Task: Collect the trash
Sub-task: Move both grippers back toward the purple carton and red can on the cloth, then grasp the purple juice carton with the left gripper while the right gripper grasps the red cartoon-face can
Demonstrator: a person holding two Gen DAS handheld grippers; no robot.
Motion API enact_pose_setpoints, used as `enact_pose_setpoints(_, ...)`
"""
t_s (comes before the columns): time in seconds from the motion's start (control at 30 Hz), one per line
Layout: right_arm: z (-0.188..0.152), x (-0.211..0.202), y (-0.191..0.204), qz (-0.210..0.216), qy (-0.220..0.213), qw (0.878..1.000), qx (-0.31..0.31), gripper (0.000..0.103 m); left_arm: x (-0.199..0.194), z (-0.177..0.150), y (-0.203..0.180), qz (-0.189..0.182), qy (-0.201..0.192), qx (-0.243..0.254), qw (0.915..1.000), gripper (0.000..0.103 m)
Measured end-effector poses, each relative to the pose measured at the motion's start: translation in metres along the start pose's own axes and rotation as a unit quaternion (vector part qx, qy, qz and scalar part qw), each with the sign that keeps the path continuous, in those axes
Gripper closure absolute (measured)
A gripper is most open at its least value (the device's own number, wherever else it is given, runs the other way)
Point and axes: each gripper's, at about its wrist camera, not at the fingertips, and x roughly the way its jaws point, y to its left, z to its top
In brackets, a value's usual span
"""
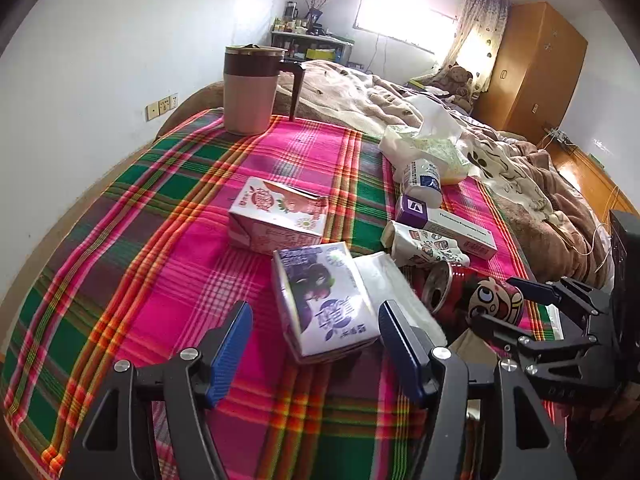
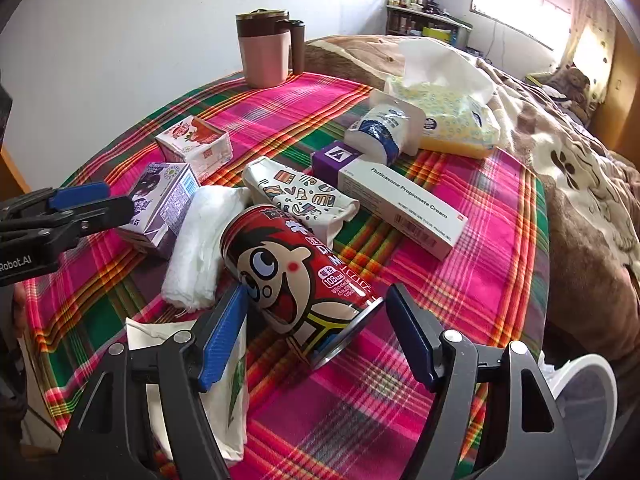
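Trash lies uncollected: your left gripper [image 1: 316, 348] brackets the purple carton [image 1: 326, 300] ungripped, right gripper [image 2: 316, 336] spread around the red can [image 2: 296, 276] (nothing binned).

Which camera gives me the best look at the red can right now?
The right wrist view: the red can lies full length, cartoon face showing, between the open right tongs. The left wrist view shows only part of it.

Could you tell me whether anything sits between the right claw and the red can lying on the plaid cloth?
Nothing visible does. The right claw is open, and the red can lies with its near end already between the fingers; the white tissue sits beside the can, outside the gap.
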Motion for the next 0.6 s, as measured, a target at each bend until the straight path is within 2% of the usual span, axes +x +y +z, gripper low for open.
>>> enact_pose_setpoints(0.13,0.003,0.006,-0.001,-0.005,0.005,1.000,-0.002,0.030,0.014,0.005,-0.005,-0.005,0.015,-0.006,0.9999,0.038)
enact_pose_setpoints(0.3,0.004,0.009,-0.001,0.002,0.003,1.000,-0.001,0.030,0.028,0.006,-0.010,0.012,0.029,0.001,0.9995,0.038)
enact_pose_setpoints(0.4,0.004,0.011,0.001,0.010,0.017,1.000,-0.001,0.030,0.035,0.003,-0.005,0.017,0.041,-0.004,0.9990,0.038)
enact_pose_setpoints(0.6,0.007,0.006,0.006,0.034,0.017,0.999,-0.016,0.030,0.032,0.001,0.008,0.030,0.036,-0.012,0.9988,0.038)
